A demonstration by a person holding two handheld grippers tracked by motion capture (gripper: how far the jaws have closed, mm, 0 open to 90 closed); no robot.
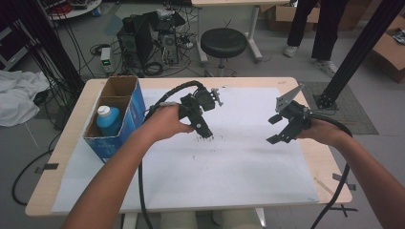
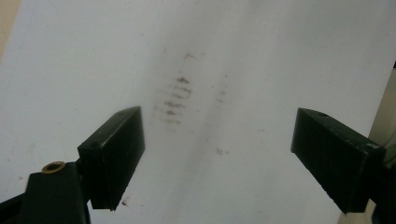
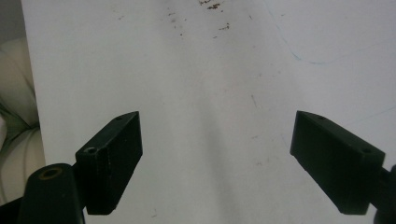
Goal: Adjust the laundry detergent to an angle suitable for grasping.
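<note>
High view: two grippers, left gripper [image 1: 206, 132] and right gripper [image 1: 276, 130], jaws spread, one bottle [image 1: 108, 120].

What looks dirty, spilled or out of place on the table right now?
The white sheet carries dark smudges just under the open left claw. Otherwise nothing stands out: the bottle stands upright in its blue box, and the right claw is open and holds nothing.

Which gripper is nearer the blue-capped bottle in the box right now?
Left. The left gripper hovers over the paper just right of the box holding the bottle. The right gripper is far across the table, toward its right edge.
</note>
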